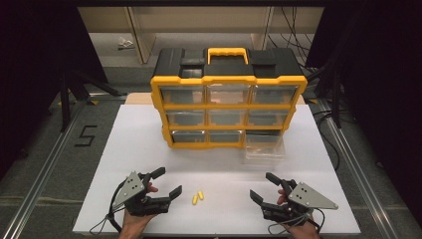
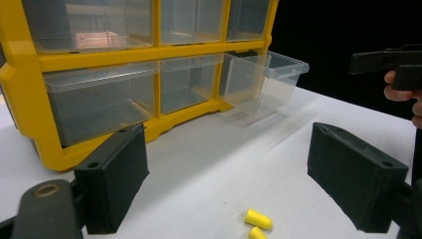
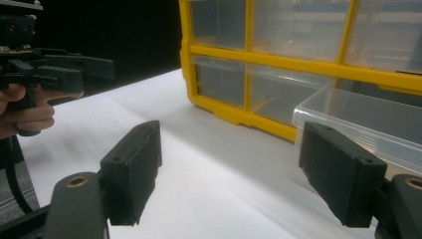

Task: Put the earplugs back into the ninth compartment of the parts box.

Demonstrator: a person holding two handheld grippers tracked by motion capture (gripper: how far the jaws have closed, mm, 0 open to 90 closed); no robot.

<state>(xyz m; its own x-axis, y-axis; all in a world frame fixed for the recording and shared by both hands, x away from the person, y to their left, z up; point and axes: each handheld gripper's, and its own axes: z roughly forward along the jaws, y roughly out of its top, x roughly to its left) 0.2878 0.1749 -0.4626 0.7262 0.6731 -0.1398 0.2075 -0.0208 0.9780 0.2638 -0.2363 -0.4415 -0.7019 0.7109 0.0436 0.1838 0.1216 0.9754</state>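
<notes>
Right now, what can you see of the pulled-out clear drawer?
The clear drawer is see-through plastic, box-shaped with a lipped rim, and looks empty. It is the bottom-right drawer of the yellow organizer, pulled forward, apparently most of the way out, with its base seeming to rest on the white table. Nothing else touches it; the two yellow earplugs lie apart from it, nearer the person.

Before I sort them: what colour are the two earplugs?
Yellow earplugs, clearest in the left gripper view.
</notes>
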